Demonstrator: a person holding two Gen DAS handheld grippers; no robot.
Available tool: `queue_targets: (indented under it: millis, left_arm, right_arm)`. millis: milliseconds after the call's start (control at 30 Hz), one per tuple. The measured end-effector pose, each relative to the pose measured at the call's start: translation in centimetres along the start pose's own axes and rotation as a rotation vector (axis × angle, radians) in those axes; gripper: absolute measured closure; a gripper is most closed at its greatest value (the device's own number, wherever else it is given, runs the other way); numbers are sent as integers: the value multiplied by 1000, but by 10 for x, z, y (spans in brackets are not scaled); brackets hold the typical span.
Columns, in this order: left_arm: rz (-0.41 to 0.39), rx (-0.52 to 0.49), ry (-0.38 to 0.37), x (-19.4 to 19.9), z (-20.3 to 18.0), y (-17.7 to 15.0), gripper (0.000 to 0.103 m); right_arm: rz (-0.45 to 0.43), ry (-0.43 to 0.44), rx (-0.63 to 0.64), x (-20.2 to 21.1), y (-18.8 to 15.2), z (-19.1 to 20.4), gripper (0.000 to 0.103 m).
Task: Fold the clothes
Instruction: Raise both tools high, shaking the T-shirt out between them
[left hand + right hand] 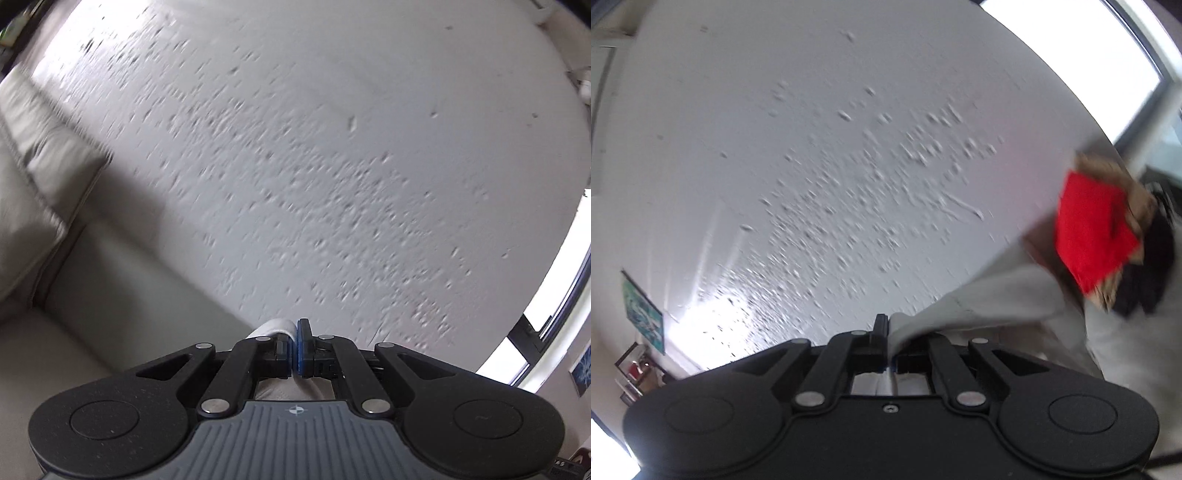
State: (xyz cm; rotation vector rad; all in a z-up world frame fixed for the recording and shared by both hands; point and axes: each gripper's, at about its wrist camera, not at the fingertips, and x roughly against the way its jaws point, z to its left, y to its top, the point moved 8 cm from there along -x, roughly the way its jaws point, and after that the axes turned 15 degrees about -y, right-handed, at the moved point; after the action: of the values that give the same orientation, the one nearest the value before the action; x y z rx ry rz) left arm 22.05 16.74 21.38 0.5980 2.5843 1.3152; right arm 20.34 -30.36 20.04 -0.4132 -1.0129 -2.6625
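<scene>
A pale grey-white garment (pixel 990 295) is pinched at two places. In the right wrist view its cloth runs from between the fingers of the right gripper (pixel 887 332) up and out to the right, stretched as a broad band toward a heap of other clothes, where a red piece (pixel 1089 236) lies over a tan one (pixel 1134 192) and a black one (pixel 1148 273), all blurred. The right gripper's fingers are pressed together with the cloth caught between them. In the left wrist view the left gripper (pixel 295 347) is likewise closed tight, and a small fold of white fabric (pixel 277 326) sticks out over its left finger, with more cloth showing below the fingers. Beyond both grippers rises a white rough-textured wall (pixel 332 147). To the left in the left wrist view sits a light grey sofa (pixel 44 177) with its cushions; a bright window (pixel 554 295) shows at the right edge. A small greenish picture (pixel 642 310) hangs on the wall low at the left in the right wrist view.
</scene>
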Motion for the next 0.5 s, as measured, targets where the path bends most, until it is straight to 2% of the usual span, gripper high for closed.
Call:
queue_targets:
  millis: [67, 167, 267, 400, 500]
  left_arm:
    - [-3, -15, -20, 3, 1, -7, 101]
    - [24, -6, -12, 2, 14, -38, 102]
    - [83, -3, 65, -10, 51, -90, 102]
    - [183, 82, 162, -9, 113, -166, 102]
    - [256, 142, 243, 0, 158, -219, 102]
  right_arm:
    - [-29, 19, 22, 10, 2, -5, 101]
    - [0, -16, 39, -8, -22, -36, 101]
    - [79, -69, 20, -44, -63, -81, 101]
    - [214, -162, -36, -87, -131, -146, 101]
    - [303, -234, -79, -103, -180, -190, 101]
